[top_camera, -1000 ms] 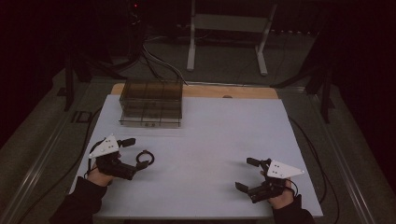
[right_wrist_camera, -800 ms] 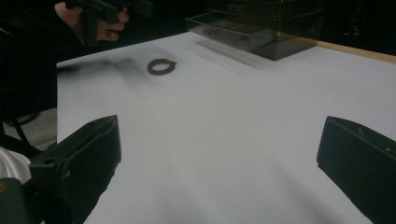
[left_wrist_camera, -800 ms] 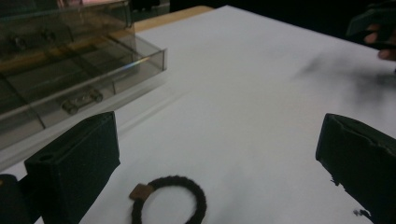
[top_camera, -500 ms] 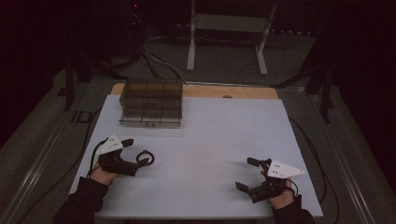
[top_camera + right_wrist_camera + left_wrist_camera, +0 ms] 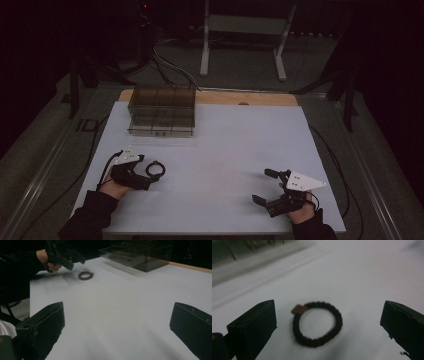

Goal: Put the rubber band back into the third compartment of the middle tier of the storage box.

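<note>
A black hair tie (image 5: 317, 323) with a small brown tag (image 5: 299, 309) lies flat on the white table. It sits between the wide-apart jaws of my left gripper (image 5: 329, 312), touching neither. In the high view the hair tie (image 5: 156, 170) is at the front left, just ahead of the left gripper (image 5: 145, 172), which is open. My right gripper (image 5: 262, 186) rests open and holds nothing near the front right edge. The right gripper view looks past its own jaws (image 5: 117, 315) across the table to the hair tie (image 5: 85, 275) and the left gripper (image 5: 62, 255).
A clear plastic drawer box (image 5: 162, 110) stands at the back left of the white table (image 5: 240, 145); it also shows as the drawer box (image 5: 140, 253) in the right gripper view. A wooden strip (image 5: 250, 97) runs along the far edge. Cables lie on the floor beyond.
My left gripper has shifted slightly to the right, closer to the hair tie. The right gripper has stayed where it was.
</note>
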Demonstrator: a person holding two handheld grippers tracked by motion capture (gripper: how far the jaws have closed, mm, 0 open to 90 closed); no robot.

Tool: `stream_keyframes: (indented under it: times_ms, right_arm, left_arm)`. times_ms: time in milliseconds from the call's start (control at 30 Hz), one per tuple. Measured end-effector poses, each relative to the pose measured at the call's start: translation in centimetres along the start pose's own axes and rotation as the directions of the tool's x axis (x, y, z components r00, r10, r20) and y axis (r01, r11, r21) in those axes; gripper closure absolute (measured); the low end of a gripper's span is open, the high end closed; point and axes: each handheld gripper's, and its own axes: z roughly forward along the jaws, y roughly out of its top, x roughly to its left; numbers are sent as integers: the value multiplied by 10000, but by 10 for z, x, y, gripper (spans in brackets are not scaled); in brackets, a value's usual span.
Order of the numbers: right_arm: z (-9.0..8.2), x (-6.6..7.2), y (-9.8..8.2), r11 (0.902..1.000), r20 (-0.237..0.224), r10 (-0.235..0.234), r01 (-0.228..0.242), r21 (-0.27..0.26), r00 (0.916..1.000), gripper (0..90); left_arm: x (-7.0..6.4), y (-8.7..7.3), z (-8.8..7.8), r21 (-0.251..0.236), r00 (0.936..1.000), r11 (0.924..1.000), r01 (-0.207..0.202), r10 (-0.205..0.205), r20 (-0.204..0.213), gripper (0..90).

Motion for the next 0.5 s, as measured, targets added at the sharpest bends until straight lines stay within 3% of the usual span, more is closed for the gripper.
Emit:
stream_keyframes:
  times_ms: [67,233,367,500]
  right_arm:
    - [0,1,0,10000,3,-23,23,33,10000,0]
    - [0,0,0,10000,0,-14,14,22,10000,0]
    - [0,0,0,10000,0,11,-11,29,10000,0]
    - [1,0,0,10000,0,-11,11,28,10000,0]
  left_arm:
    - [0,-1,2,248,9998,9997,-49,54,-178,12]
    - [2,-1,3,285,9974,9995,142,-121,-716,13]
    - [4,-2,2,292,9930,9991,312,-276,-1147,111]
    - [4,-1,1,185,9908,9994,295,-268,-1324,238]
